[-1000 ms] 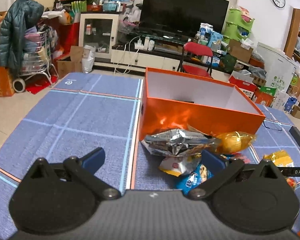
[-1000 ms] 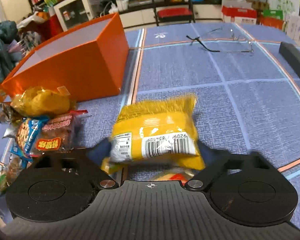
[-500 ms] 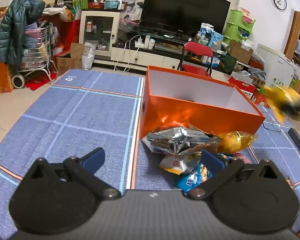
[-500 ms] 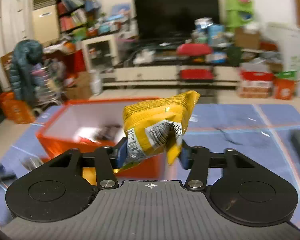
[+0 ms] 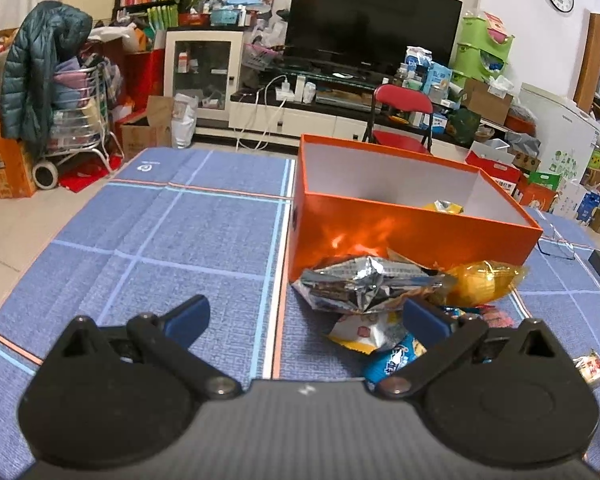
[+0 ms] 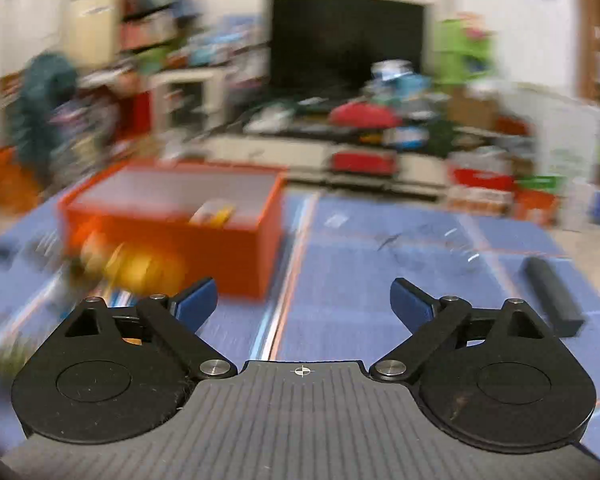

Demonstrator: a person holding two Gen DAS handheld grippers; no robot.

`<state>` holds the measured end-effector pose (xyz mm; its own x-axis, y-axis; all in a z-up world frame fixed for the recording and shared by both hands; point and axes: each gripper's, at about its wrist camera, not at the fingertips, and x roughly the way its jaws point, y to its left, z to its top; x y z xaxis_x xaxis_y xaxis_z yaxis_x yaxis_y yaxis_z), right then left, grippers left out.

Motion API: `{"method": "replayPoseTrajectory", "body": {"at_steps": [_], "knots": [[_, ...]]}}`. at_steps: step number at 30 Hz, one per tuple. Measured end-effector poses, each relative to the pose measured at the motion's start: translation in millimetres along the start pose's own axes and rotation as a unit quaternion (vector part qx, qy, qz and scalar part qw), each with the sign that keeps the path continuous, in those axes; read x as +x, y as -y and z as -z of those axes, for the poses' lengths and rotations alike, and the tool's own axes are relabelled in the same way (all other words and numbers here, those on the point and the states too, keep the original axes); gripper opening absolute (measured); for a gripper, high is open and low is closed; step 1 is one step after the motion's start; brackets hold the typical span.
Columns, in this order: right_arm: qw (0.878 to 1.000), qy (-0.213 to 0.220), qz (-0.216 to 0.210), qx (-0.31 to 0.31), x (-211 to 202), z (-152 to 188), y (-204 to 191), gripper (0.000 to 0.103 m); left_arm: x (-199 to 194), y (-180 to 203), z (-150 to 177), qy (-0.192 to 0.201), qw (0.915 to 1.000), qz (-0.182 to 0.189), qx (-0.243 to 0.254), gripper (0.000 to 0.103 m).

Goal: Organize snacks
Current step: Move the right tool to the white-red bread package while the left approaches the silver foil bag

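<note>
Inside the orange box (image 5: 416, 236), the yellow packet (image 5: 446, 207), newly out of the just-opened, now-empty right claw (image 6: 303, 300).

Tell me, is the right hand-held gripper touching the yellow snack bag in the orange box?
Apart. The right wrist view shows the right hand-held gripper open and empty, the yellow snack bag lying far off inside the orange box.

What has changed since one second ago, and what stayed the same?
The right gripper lifted the yellow snack bag off the mat, has just opened, and the bag now lies in the orange box. The left gripper stayed open; the snack pile is unmoved.
</note>
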<state>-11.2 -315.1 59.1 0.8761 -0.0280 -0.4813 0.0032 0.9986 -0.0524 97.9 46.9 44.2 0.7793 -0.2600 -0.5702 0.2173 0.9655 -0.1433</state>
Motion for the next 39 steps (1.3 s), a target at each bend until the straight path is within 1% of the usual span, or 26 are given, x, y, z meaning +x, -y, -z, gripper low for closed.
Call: {"method": "replayPoseTrajectory", "body": {"at_steps": [2, 3, 5, 6, 8, 9, 11, 13, 15, 16, 18, 19, 20, 21, 23, 24, 25, 27, 28, 29, 30, 32, 33, 36, 38, 39], "knots": [[0.995, -0.025, -0.075, -0.057, -3.6, 18.7, 7.8, 0.084, -0.1, 0.6, 0.3, 0.000, 1.0000, 0.005, 0.000, 0.102], [0.990, -0.032, -0.098, -0.092, -6.8, 26.5, 9.2, 0.084, -0.5, 1.1, 0.8, 0.001, 1.0000, 0.005, 0.000, 0.102], [0.983, -0.052, -0.107, -0.142, -5.0, 36.1, 9.0, 0.083, -0.5, 2.1, 2.7, -0.001, 1.0000, 0.004, 0.004, 0.102], [0.979, -0.059, -0.117, -0.157, -2.8, 38.4, 11.3, 0.083, 0.6, 2.6, 3.6, -0.004, 1.0000, 0.005, 0.007, 0.102], [0.970, -0.074, -0.161, -0.168, 3.6, 36.9, 18.8, 0.081, 4.4, 2.7, 4.6, -0.010, 0.9999, 0.003, 0.013, 0.102], [0.963, -0.086, -0.188, -0.173, 8.9, 34.8, 22.5, 0.079, 6.7, 2.0, 4.2, -0.012, 0.9998, 0.002, 0.013, 0.102], [0.950, -0.108, -0.225, -0.187, 15.6, 36.4, 25.9, 0.074, 10.5, 0.3, 2.4, -0.014, 0.9998, -0.002, 0.010, 0.102], [0.939, -0.128, -0.244, -0.205, 26.7, 35.2, 29.2, 0.070, 13.8, -1.7, 0.2, -0.015, 0.9999, -0.003, 0.008, 0.102], [0.936, -0.137, -0.239, -0.221, 36.2, 37.4, 30.7, 0.070, 16.6, -3.2, -1.3, -0.015, 0.9998, -0.009, 0.008, 0.102], [0.932, -0.149, -0.244, -0.223, 41.1, 36.8, 31.2, 0.069, 17.9, -4.0, -2.2, -0.016, 0.9998, -0.010, 0.008, 0.102], [0.923, -0.176, -0.259, -0.223, 51.8, 38.7, 30.5, 0.062, 19.3, -5.7, -4.0, -0.015, 0.9998, -0.013, 0.006, 0.102], [0.922, -0.186, -0.260, -0.221, 55.4, 39.5, 32.2, 0.050, 19.4, -6.6, -4.9, -0.015, 0.9998, -0.015, 0.004, 0.102], [0.922, -0.195, -0.256, -0.214, 58.1, 40.4, 34.1, 0.048, 19.1, -7.5, -5.4, -0.014, 0.9997, -0.018, 0.002, 0.102], [0.926, -0.198, -0.250, -0.201, 59.0, 40.7, 34.3, 0.048, 18.0, -8.2, -5.5, -0.014, 0.9997, -0.022, -0.001, 0.102], [0.942, -0.205, -0.209, -0.163, 55.5, 43.9, 31.9, 0.050, 15.1, -8.5, -4.2, -0.014, 0.9995, -0.027, -0.004, 0.102], [0.953, -0.209, -0.176, -0.132, 52.6, 46.1, 29.3, 0.053, 13.3, -7.8, -3.0, -0.015, 0.9996, -0.023, -0.002, 0.102], [0.962, -0.210, -0.144, -0.101, 50.5, 48.7, 27.3, 0.059, 11.6, -6.8, -1.6, -0.016, 0.9997, -0.020, 0.001, 0.102], [0.974, -0.207, -0.087, -0.031, 46.7, 53.7, 23.3, 0.063, 6.0, -3.4, 2.0, -0.015, 0.9997, -0.009, 0.014, 0.102], [0.978, -0.202, -0.055, 0.001, 44.4, 55.6, 18.5, 0.066, 2.6, -0.8, 4.3, -0.017, 0.9995, 0.002, 0.028, 0.102], [0.979, -0.199, -0.040, 0.020, 44.7, 58.2, 14.9, 0.073, 0.3, 1.9, 6.6, -0.019, 0.9989, 0.008, 0.042, 0.102], [0.979, -0.198, -0.031, 0.026, 44.7, 59.2, 9.4, 0.076, -2.3, 4.8, 10.4, -0.022, 0.9979, 0.013, 0.060, 0.102], [0.979, -0.202, -0.011, 0.005, 47.4, 58.5, -2.7, 0.078, -5.5, 7.8, 17.8, -0.028, 0.9970, -0.004, 0.072, 0.102], [0.980, -0.196, 0.000, 0.009, 43.8, 56.6, -4.4, 0.079, -7.4, 7.8, 22.4, -0.033, 0.9974, -0.015, 0.063, 0.102], [0.986, -0.165, 0.010, 0.026, 30.7, 51.2, -2.6, 0.082, -10.8, 8.9, 33.7, -0.055, 0.9980, -0.003, 0.030, 0.102], [0.989, -0.142, 0.023, 0.022, 24.7, 49.2, -3.5, 0.082, -16.4, 13.1, 36.1, -0.043, 0.9986, -0.025, 0.021, 0.102], [0.991, -0.127, 0.024, 0.024, 20.5, 47.3, -2.4, 0.083, -18.3, 16.7, 32.4, -0.028, 0.9988, -0.022, 0.035, 0.102]]}}
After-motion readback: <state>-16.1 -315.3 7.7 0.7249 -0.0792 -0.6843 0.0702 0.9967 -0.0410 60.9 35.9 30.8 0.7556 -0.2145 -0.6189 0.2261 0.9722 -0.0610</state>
